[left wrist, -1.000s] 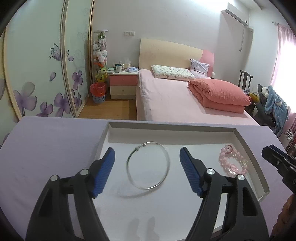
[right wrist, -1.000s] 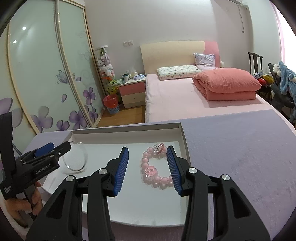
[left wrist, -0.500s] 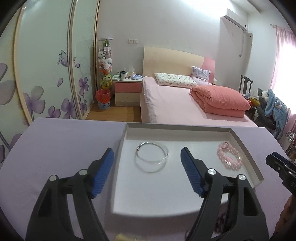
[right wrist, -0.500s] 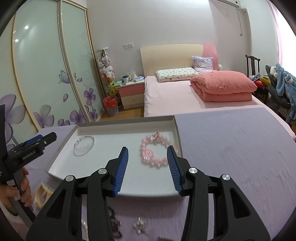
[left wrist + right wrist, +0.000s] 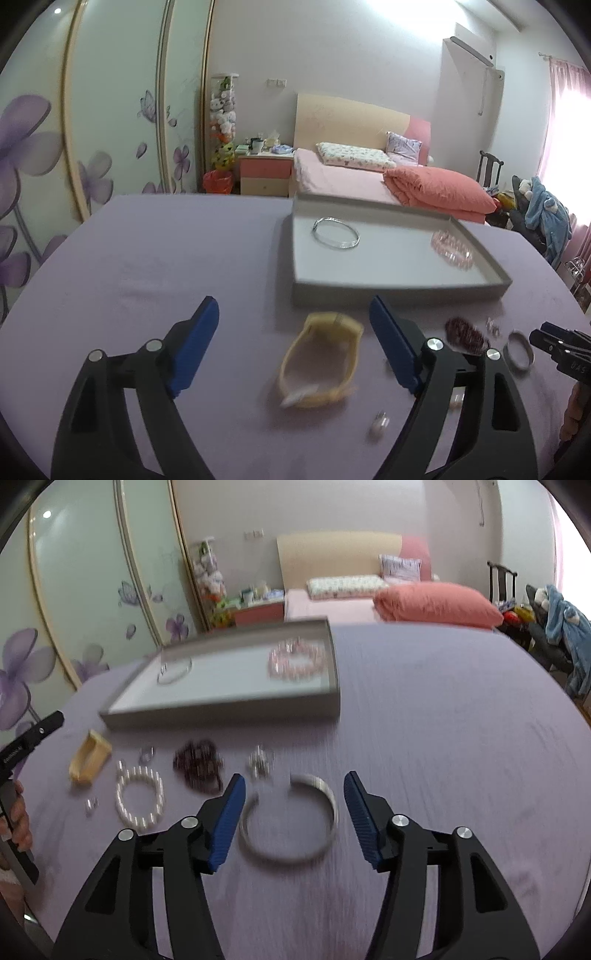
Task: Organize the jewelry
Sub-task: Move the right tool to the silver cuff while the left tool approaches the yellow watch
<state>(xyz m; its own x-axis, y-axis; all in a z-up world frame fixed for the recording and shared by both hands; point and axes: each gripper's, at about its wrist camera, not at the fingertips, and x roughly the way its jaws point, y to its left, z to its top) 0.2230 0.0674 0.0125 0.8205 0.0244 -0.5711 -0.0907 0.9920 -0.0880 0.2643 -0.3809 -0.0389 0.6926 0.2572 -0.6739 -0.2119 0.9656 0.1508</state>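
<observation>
A grey tray [image 5: 399,286] [image 5: 221,716] sits on the purple table and holds a thin silver bangle [image 5: 335,232] [image 5: 174,672] and a pink bead bracelet [image 5: 452,251] [image 5: 297,661]. In front of the tray lie a yellow bangle [image 5: 319,358] [image 5: 88,760], a pearl bracelet [image 5: 139,799], a dark red bead bracelet [image 5: 465,334] [image 5: 199,762], a wide silver cuff [image 5: 290,821] [image 5: 519,349] and small earrings [image 5: 260,762]. My left gripper [image 5: 295,345] is open around the yellow bangle. My right gripper [image 5: 293,816] is open around the silver cuff.
The purple table [image 5: 147,266] carries small loose pieces near the front [image 5: 380,430] [image 5: 90,806]. A bed with a pink quilt [image 5: 436,190], a nightstand [image 5: 264,173] and flowered wardrobe doors [image 5: 110,110] stand behind the table.
Both grippers have pulled back from over the tray toward the table's front. The loose jewelry in front of the tray has come into view between their fingers. Both stay open.
</observation>
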